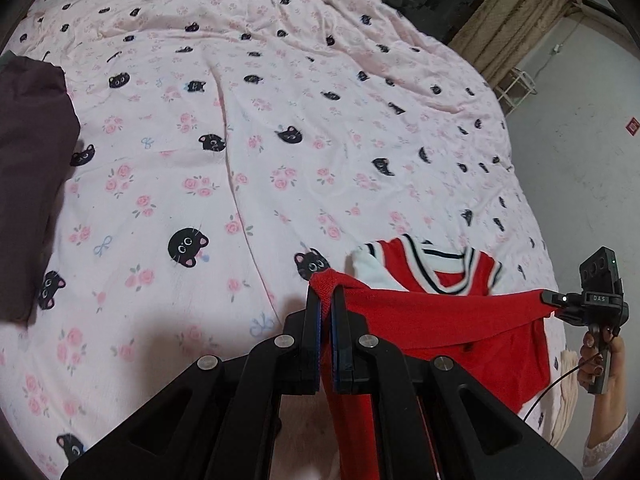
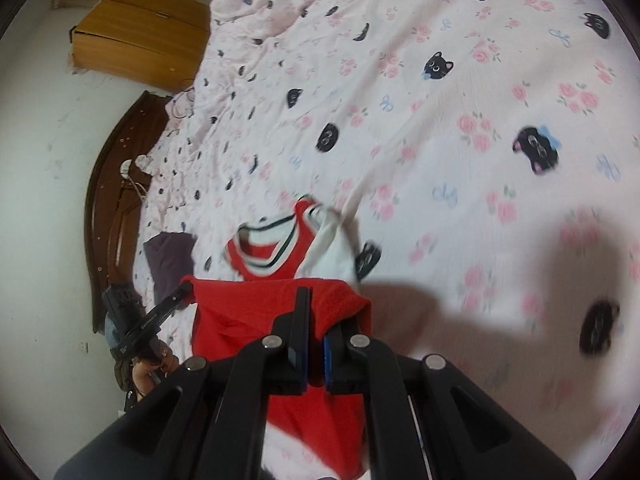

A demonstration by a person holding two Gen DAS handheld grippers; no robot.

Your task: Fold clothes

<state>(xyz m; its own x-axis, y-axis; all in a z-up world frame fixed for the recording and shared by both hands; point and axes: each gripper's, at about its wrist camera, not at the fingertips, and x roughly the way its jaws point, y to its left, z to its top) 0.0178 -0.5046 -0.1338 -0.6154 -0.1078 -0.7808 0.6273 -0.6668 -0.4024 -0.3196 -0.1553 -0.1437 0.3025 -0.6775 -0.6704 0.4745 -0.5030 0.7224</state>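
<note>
Two claws, one red top [image 1: 452, 320]: the left claw [image 1: 327, 292] is clamped on a corner of the knit, w/ cloth bunched between its blue pads, while the right claw [image 2: 316, 312] pinches the opposite corner, jaws nearly closed on fabric. Between them the red edge runs taut, held just above the bed [image 1: 280, 160], the striped collar [image 1: 444, 264] and a white sleeve [image 1: 372, 268] draped forward onto the sheet. Whether this is a fold being laid over or the top being spread flat for one, the frames fit both.

Risks, as judged: each grip holds only a small bite near the edge, so a sharp tug or uneven pull by either hand could slip a corner free and drop the line. Knit stretches; too much tension may skew the fold. Right wrist view is motion-blurred, suggesting fast travel, which could make the collar end bunch under the body instead of lying smooth. A thin cable [image 1: 556, 388] hangs near the right hand [image 1: 600, 360], close to the hem & could catch on it.

Around: a dark garment [image 1: 32, 184] lies at the far left of the bed, well apart from the red top; the cat-and-rose sheet ahead is rumpled but bare, so nothing blocks the lay-down area. Wooden cabinet [image 2: 144, 28] and bed frame [image 2: 116, 200] sit off to the side.
</note>
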